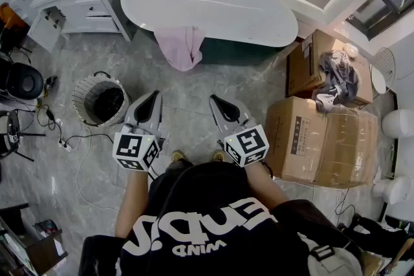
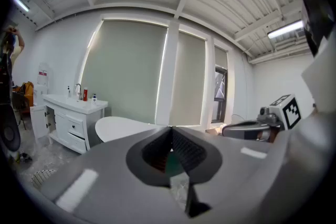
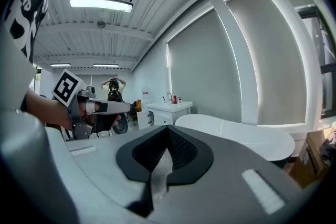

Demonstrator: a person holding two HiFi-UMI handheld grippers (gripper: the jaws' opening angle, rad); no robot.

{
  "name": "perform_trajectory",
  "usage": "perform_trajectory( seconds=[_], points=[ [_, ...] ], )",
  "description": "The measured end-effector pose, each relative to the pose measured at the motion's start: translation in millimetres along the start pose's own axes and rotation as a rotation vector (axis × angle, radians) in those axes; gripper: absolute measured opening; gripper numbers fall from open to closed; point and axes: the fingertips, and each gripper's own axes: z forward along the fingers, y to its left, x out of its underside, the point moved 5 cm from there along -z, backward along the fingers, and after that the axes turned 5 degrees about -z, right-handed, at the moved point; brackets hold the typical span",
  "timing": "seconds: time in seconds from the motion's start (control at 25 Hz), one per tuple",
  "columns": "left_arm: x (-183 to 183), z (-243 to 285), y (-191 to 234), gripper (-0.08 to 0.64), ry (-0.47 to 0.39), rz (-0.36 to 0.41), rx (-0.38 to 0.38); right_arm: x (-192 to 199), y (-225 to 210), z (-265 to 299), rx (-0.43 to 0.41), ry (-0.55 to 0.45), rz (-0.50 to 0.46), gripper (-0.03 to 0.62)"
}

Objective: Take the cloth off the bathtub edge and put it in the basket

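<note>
Soft pink cloth (image 1: 183, 47) is draped limp over the near rim of the glossy white oval bathtub (image 1: 220, 6), hanging down its side. Round white lattice basket (image 1: 80, 102), dark inside, stands on the grey marbled tile floor (image 1: 187, 90) to the left, well apart from the cloth. Left gripper (image 1: 154, 95) and right gripper (image 1: 215, 100) both have jaws closed and empty, side by side over open floor. Brown cardboard boxes (image 1: 320, 139) crowd the right.

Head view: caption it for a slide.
Shut and empty, the left gripper and right gripper point toward the pink cloth draped over the bathtub edge; basket at left.
</note>
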Motion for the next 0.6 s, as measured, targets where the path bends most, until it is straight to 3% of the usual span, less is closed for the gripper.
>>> perform_trajectory(
  seconds=[0.24,0.6],
  points=[
    [1.5,-8.4,15.8,-0.006,0.007,-0.007,-0.015,-3.3,14.8,9.0,-0.027,0.006,-0.01,0.005],
    [5.3,-20.5,47.9,-0.006,0.016,-0.033,0.022,-4.9,32.2,9.8,0.077,-0.011,0.018,0.005]
  ],
)
